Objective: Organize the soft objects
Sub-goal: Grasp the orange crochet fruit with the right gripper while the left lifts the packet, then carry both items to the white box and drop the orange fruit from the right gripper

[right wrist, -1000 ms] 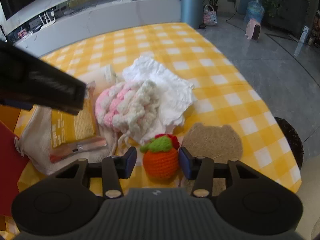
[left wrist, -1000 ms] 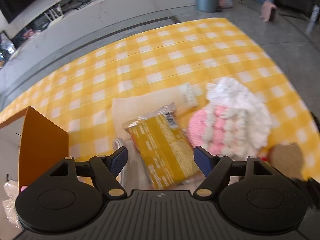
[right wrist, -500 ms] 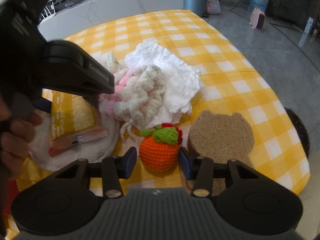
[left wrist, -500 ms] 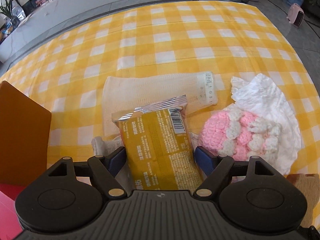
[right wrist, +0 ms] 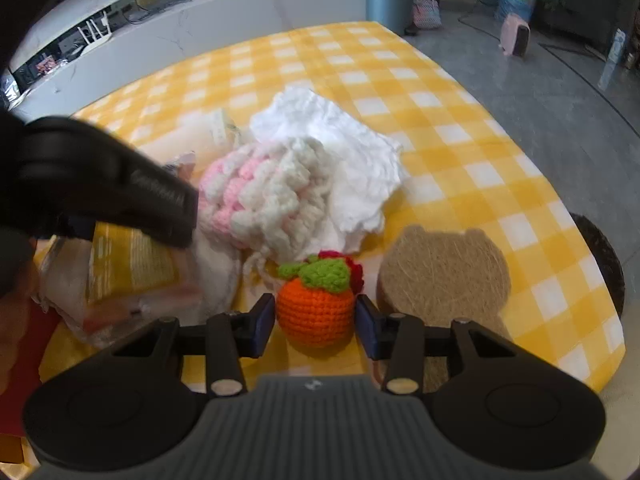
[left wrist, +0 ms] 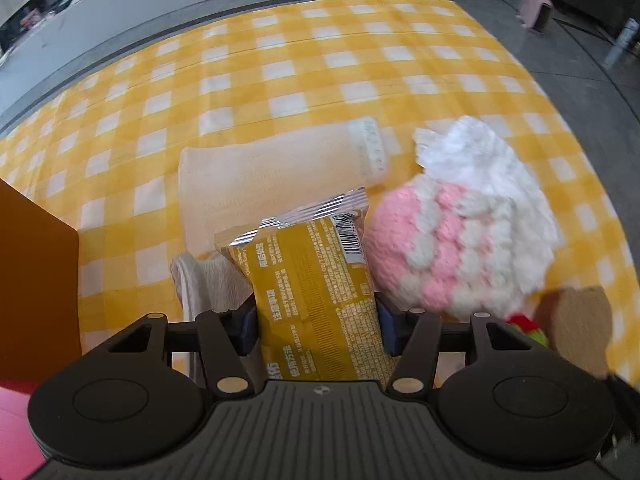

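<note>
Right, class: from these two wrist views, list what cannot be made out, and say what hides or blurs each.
- Yellow packet, left wrist view: its near end is hidden behind the left gripper, whose jaws are closing around it.
- Packet print: too small and blurred to read.
- Orange box: cut off by the left edge.
- Crochet orange, right wrist view: contact with the right gripper pads is unclear.

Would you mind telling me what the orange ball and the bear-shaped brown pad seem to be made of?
The orange ball with green leaves looks crocheted from matte yarn: regular stitch rows show. The bear-shaped brown pad looks like coarse pressed plant fibre, perhaps coir or sisal: tangled strands, rough matte surface.
</note>
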### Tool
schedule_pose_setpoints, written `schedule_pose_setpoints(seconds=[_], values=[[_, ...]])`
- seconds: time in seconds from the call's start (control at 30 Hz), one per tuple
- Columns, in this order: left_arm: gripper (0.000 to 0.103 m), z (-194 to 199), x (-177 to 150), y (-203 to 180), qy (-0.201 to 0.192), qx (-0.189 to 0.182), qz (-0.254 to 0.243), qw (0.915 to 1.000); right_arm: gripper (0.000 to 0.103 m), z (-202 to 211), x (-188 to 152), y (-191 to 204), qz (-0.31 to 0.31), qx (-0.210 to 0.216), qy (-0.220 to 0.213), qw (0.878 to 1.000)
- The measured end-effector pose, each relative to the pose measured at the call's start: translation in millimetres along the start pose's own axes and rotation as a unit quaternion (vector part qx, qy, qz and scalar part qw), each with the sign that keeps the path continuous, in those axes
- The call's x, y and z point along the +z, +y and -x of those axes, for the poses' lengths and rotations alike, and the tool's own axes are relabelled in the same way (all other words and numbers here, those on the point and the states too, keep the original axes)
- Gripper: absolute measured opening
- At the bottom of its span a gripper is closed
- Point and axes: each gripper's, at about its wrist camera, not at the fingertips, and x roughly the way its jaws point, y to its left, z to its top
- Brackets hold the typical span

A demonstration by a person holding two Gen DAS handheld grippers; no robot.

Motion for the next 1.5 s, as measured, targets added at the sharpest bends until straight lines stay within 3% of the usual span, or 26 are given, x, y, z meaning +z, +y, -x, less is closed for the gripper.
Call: schedule_pose_setpoints(seconds=[0.17, 0.27, 0.4, 0.53, 0.7, 0.93, 1.03, 1.2, 1.3, 1.5], values=[[0.063, 22.3, -15.5, 1.1, -0.028, -0.018, -0.026, 0.9991, 0.042, 5.4, -0.3, 5.2, 0.015, -0.004, -0.015, 1.000], [0.062, 38.0, -17.6, 0.9, -0.047, -0.037, -0.021, 0.9980, 0.042, 7.2, -0.2, 4.9, 0.015, -0.007, -0.019, 1.000], [0.062, 57.4, -19.7, 3.4, -0.092, -0.028, -0.021, 0.9951, 0.042, 15.1, 0.0, 1.5, 0.007, -0.005, -0.034, 0.999], [0.062, 79.6, -26.2, 19.7, -0.124, -0.058, 0.005, 0.9905, 0.042, 19.4, -0.8, 0.6, 0.005, 0.003, -0.039, 0.999], [0.062, 114.2, -43.5, 43.9, -0.173, -0.088, 0.033, 0.9804, 0.042, 26.1, -1.6, 1.2, 0.002, 0.015, -0.046, 0.999], [0.062, 169.0, -84.8, 91.5, -0.245, -0.147, 0.085, 0.9545, 0.042, 60.9, -7.5, -6.2, -0.012, 0.047, -0.089, 0.995], [0.062, 189.4, -103.2, 109.6, -0.276, -0.140, 0.085, 0.9470, 0.042, 74.1, -15.5, -4.4, -0.011, 0.055, -0.104, 0.993], [0.062, 204.9, -128.7, 141.6, -0.308, -0.105, 0.089, 0.9415, 0.042, 89.4, -23.5, 5.6, -0.005, 0.094, -0.115, 0.989], [0.062, 204.9, -139.0, 158.2, -0.313, -0.073, 0.100, 0.9417, 0.042, 99.2, -24.3, 16.2, 0.000, 0.112, -0.127, 0.986], [0.062, 200.2, -162.5, 196.3, -0.321, -0.045, 0.132, 0.9369, 0.042, 115.4, -26.9, 38.1, 0.010, 0.156, -0.137, 0.978]])
